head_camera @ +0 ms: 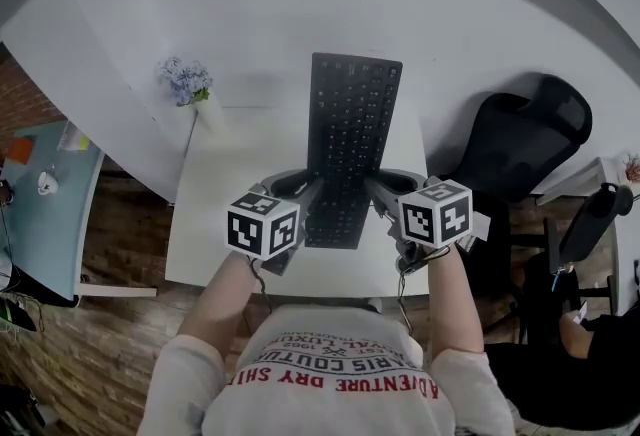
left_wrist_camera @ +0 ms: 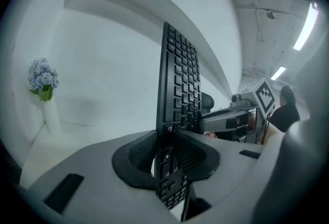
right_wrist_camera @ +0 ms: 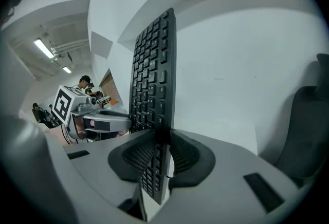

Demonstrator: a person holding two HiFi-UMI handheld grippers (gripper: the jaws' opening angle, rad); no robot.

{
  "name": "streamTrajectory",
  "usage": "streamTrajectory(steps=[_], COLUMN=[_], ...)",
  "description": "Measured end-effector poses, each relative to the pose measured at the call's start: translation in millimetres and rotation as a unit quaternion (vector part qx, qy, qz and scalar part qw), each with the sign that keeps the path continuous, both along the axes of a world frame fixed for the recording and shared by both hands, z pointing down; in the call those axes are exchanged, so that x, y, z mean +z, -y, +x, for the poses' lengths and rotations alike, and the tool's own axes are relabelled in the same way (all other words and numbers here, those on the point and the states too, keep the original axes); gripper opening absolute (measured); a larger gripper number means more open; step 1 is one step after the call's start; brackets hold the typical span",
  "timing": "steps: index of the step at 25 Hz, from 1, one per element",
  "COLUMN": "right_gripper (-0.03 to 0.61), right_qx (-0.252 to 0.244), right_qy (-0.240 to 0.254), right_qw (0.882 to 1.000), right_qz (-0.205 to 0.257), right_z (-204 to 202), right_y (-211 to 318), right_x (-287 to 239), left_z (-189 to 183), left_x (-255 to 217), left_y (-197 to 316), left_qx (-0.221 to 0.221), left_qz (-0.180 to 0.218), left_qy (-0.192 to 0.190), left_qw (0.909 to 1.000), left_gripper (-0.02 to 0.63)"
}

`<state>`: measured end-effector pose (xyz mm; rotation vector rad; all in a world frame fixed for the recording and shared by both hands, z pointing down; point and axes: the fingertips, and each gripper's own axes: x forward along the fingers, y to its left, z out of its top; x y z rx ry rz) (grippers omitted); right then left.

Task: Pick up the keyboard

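Observation:
A black keyboard is held above the white table, its long side running away from me. My left gripper is shut on its left edge near the close end, and my right gripper is shut on its right edge opposite. In the left gripper view the keyboard stands on edge between the dark pads, with the right gripper showing beyond it. In the right gripper view the keyboard is clamped the same way, and the left gripper shows behind it.
A small vase of pale blue flowers stands at the table's far left corner. A black office chair is on the right of the table. A white wall rises behind the table. A person sits at the lower right.

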<state>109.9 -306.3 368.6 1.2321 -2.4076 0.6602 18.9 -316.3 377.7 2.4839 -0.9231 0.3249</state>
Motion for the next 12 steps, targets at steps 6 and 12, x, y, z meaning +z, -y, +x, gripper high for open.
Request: streamTrajectory(steps=[6, 12], right_gripper=[0.100, 0.100], right_qx=[0.007, 0.006], right_qy=[0.002, -0.011], right_qw=[1.000, 1.000], right_qz=[-0.006, -0.004], right_z=[0.0, 0.2], right_y=[-1.8, -2.2], right_x=[-1.9, -0.3], left_z=[0.3, 0.8], left_x=[-6.8, -2.5], left_y=[2.0, 0.5], left_qx=[0.010, 0.013], left_qz=[0.014, 0.011], left_qy=[0.007, 0.007], left_qw=[0.9998, 0.9998], left_gripper=[0.103, 0.103])
